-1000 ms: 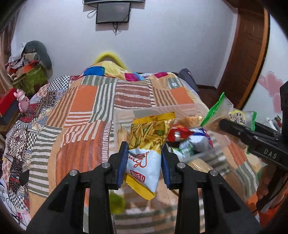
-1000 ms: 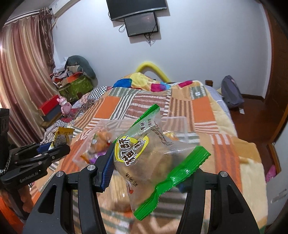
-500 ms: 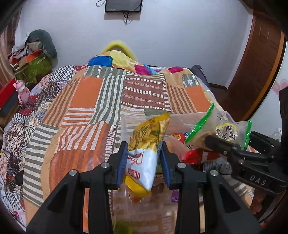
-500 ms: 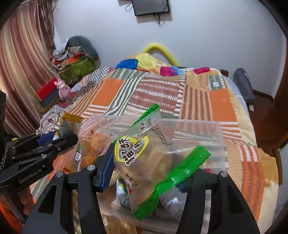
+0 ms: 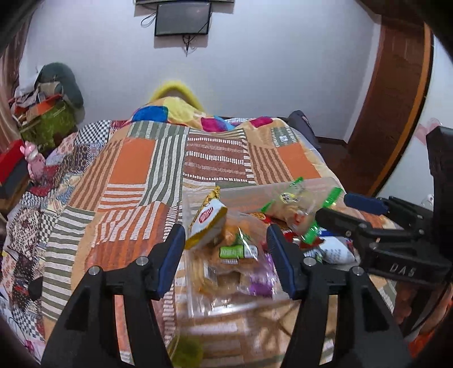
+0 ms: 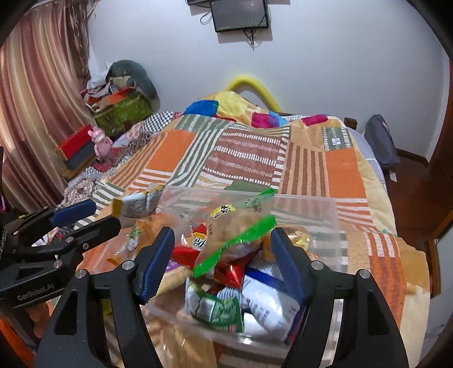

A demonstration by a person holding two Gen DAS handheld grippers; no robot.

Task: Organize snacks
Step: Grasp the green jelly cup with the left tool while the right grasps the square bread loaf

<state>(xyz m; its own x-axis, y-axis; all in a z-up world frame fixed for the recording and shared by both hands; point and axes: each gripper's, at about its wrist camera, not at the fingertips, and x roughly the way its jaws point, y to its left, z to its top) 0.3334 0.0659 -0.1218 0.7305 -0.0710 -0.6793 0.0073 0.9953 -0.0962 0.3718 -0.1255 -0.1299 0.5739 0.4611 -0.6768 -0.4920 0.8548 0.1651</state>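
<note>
while both grippers hang over the clear plastic bin (image 6: 325, 209) on the bed (image 5: 136, 167), neither one holds anything. the left gripper (image 5: 225, 261) has its jaws spread wide, blue pads on either side of the bin's near left corner, and nothing sits between them. the right gripper (image 6: 222, 261) is likewise parted, its fingers flanking the pile inside the bin without touching a packet.

the yellow-and-white chip bag (image 5: 208, 219) is at the bin's left edge, tilted, its lower corner just beside the left gripper's left pad; whether it rests on the rim or is loose in the air cannot be told. the green-edged clear snack bag (image 6: 235, 237) lies on top of the pile near the bin's middle, slanted, blurred. under it inside the bin are a red packet (image 6: 229, 270), a white-and-blue packet (image 6: 263, 294) and a green-and-white packet (image 6: 218, 308) toward the bin's near wall. a clear bag with an orange snack and a green label (image 5: 237, 250) lies in the bin's left part.

the bin stands on the bed's patchwork quilt (image 6: 249, 158). beyond the bin, on the far wall, hangs a dark screen (image 6: 240, 14); to the bin's left, a curtain (image 6: 36, 113).
</note>
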